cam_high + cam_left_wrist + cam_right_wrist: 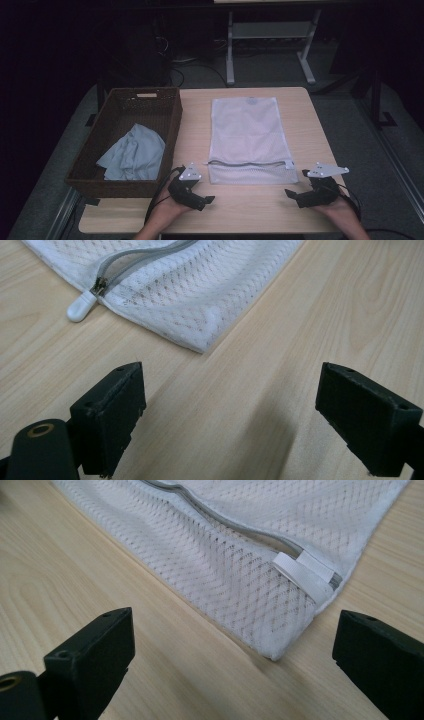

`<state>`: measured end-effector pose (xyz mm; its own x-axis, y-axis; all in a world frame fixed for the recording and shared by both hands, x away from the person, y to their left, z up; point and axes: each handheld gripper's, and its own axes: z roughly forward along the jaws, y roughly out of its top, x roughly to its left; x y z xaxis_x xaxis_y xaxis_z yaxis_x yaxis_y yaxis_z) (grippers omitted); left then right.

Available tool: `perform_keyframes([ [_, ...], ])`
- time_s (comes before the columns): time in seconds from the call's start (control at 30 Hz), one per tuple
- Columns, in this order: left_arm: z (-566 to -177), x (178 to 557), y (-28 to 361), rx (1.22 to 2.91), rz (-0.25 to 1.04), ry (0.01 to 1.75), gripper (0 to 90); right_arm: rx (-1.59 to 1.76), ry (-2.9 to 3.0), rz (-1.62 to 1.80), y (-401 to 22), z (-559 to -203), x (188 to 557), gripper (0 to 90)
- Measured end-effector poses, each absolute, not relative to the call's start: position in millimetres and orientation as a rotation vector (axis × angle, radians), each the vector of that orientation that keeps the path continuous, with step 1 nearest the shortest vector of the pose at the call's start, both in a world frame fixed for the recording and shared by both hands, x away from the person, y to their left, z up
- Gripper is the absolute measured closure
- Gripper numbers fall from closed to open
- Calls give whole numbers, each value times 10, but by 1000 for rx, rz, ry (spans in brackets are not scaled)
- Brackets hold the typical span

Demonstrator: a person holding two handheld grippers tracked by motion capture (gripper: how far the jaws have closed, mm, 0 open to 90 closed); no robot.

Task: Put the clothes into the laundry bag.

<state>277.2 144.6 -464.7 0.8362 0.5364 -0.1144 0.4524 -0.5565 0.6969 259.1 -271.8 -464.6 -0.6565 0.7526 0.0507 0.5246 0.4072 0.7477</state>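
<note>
Light wooden table (250,210) is being occupied by a white mesh zippered laundry bag (247,140); near its front corners, left gripper (210,199) and right gripper (289,192) are being held open, empty.

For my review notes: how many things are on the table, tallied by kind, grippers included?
Mesh laundry bag: 1
Wicker basket: 1
Light blue cloth, in the basket: 1
Grippers: 2, left gripper and right gripper, both open
Total: 5
</note>
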Motion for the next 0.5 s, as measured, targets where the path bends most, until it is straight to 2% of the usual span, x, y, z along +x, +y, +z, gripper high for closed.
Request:
perform_keyframes([
  [0.5,-4643,2731,1396,2271,165,685,122,1103,2345,1096,-2692,-4500,2623,50],
])
